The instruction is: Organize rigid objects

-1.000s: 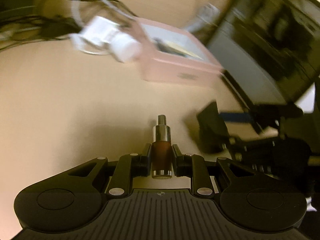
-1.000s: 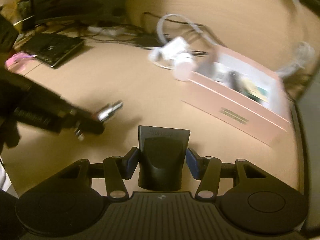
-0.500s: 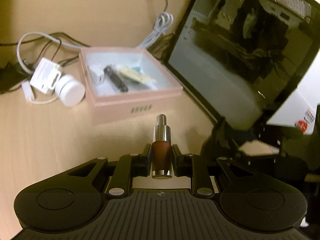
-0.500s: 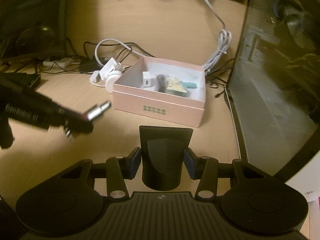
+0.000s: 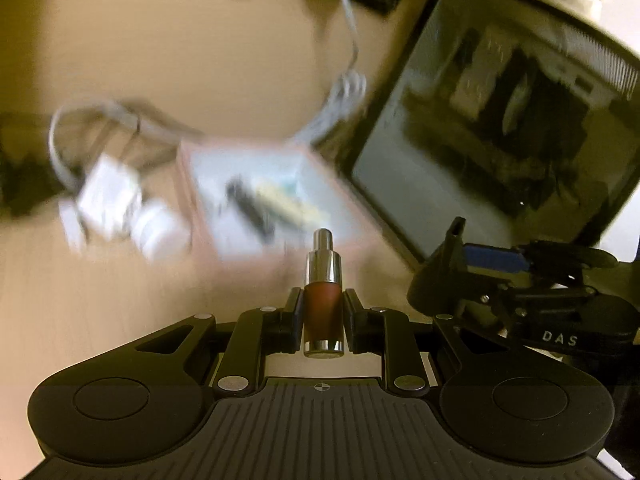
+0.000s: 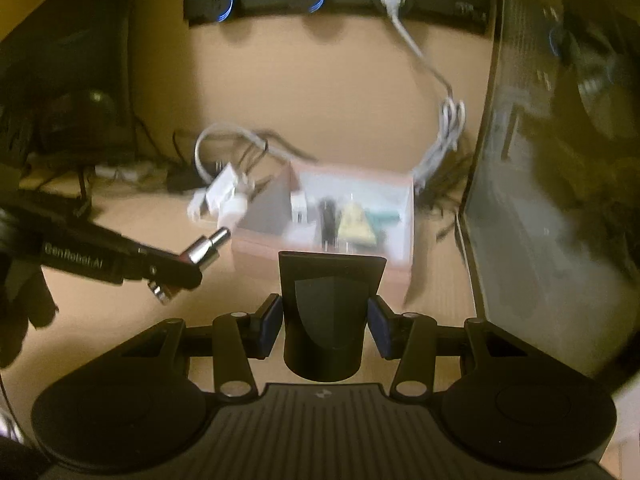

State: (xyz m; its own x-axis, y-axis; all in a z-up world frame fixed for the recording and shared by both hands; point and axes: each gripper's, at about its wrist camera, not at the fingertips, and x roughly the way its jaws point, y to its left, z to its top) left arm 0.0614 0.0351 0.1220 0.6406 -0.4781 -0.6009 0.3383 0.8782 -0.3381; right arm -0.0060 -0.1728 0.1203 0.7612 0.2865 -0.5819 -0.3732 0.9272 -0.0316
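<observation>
My left gripper (image 5: pixel 322 312) is shut on a small dark-red bottle with a silver cap (image 5: pixel 322 280), held above the desk just in front of the open pink box (image 5: pixel 256 216). My right gripper (image 6: pixel 325 322) is shut on a black flared nozzle (image 6: pixel 330 304), also held up close to the pink box (image 6: pixel 344 216). That box holds a white plug, a black stick, a yellow piece and a teal item. In the right wrist view the left gripper (image 6: pixel 176 268) comes in from the left with the bottle (image 6: pixel 206 250). The right gripper with the nozzle (image 5: pixel 444 268) shows at the right of the left wrist view.
A white adapter and round white part (image 6: pixel 226 196) with tangled cables lie left of the box. A computer case with a glass side (image 6: pixel 560 200) stands right of it. A power strip (image 6: pixel 336 0) sits on the back wall, with a white cord (image 6: pixel 448 120) hanging down. A keyboard area lies in shadow far left.
Both grippers have risen and swung toward the pink box, which now lies close ahead of them. The bottle and the nozzle stay gripped throughout.
</observation>
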